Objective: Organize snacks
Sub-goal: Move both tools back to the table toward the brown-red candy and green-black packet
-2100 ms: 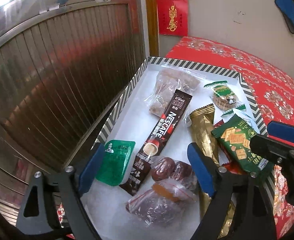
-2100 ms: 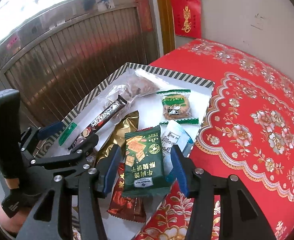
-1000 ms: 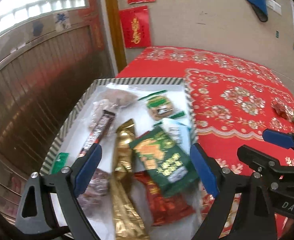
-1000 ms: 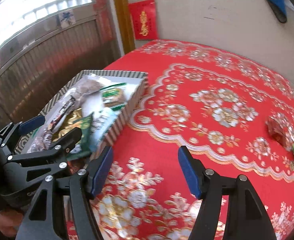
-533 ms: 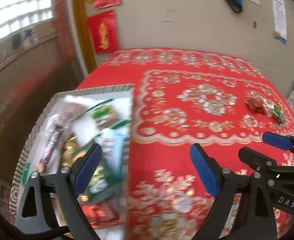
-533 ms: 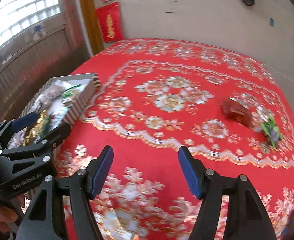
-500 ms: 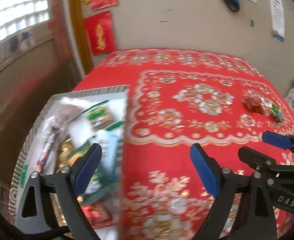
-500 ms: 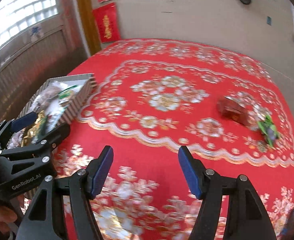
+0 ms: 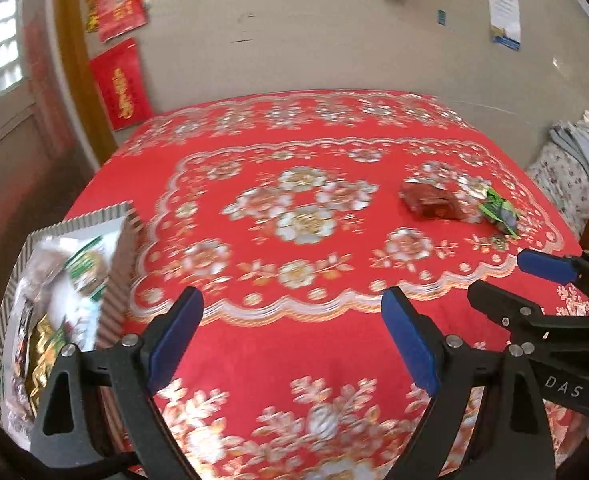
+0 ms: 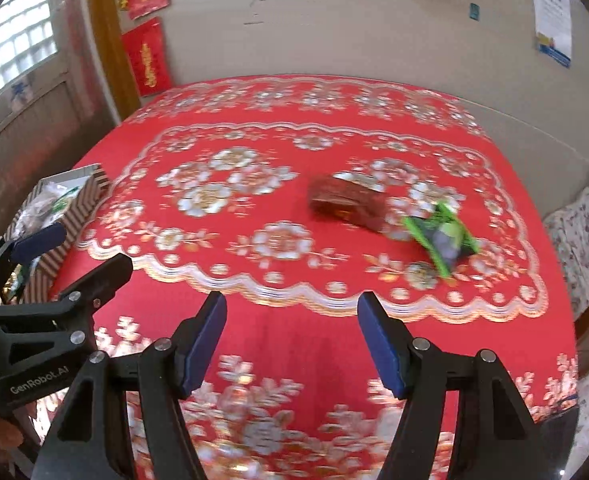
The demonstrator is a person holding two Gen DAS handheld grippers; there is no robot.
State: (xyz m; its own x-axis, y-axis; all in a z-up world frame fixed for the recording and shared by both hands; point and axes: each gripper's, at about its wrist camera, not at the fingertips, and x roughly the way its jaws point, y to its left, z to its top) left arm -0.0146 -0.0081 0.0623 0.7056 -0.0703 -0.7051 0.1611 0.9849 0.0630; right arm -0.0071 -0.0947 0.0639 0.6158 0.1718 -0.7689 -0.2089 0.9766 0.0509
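Both the left gripper (image 9: 292,336) and right gripper (image 10: 292,340) hang open and empty over the red tablecloth (image 10: 278,320), so fetching seems next: reach toward one o'clock for the red packet (image 10: 348,202) and green packet (image 10: 444,238), then carry them to the striped box (image 9: 120,256) at nine o'clock.
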